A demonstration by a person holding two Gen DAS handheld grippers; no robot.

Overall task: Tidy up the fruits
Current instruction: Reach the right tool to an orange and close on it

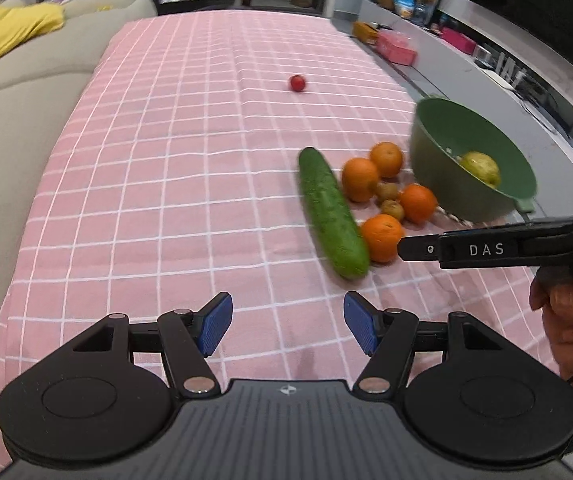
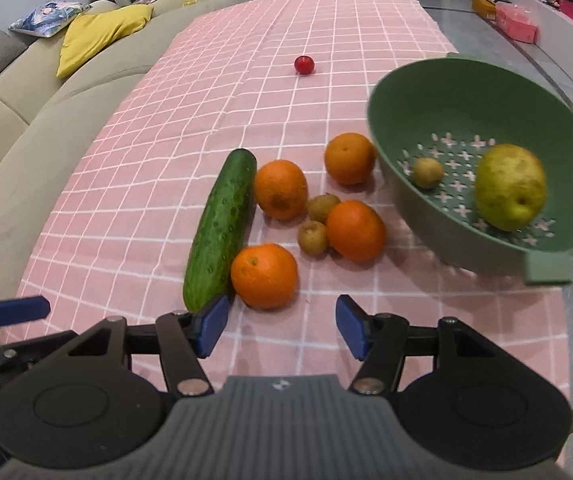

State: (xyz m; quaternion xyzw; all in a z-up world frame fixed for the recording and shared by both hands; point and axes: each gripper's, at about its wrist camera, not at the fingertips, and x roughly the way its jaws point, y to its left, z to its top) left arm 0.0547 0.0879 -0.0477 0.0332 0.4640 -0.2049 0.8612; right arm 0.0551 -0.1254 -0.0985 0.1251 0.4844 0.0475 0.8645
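Four oranges [image 2: 264, 276] are lying just beside the cucumber [image 2: 222, 228], the green colander [image 2: 482, 116] sitting beyond them; both left gripper [image 1: 288, 326] and right gripper [image 2: 282, 326] are hovering spread, gripping nothing.

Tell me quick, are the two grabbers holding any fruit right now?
Left hand-held gripper: open, holding nothing, above the pink cloth.
Right hand-held gripper: open, holding nothing, just short of the nearest orange.

On the tablecloth [image 2: 134, 184], the cucumber [image 2: 221, 229] lies left of four oranges [image 2: 281, 189] and two kiwis [image 2: 313, 237]. The colander [image 2: 402, 120] sits right, holding a pear [image 2: 510, 187] and kiwi. A tomato [image 2: 304, 65] lies far.
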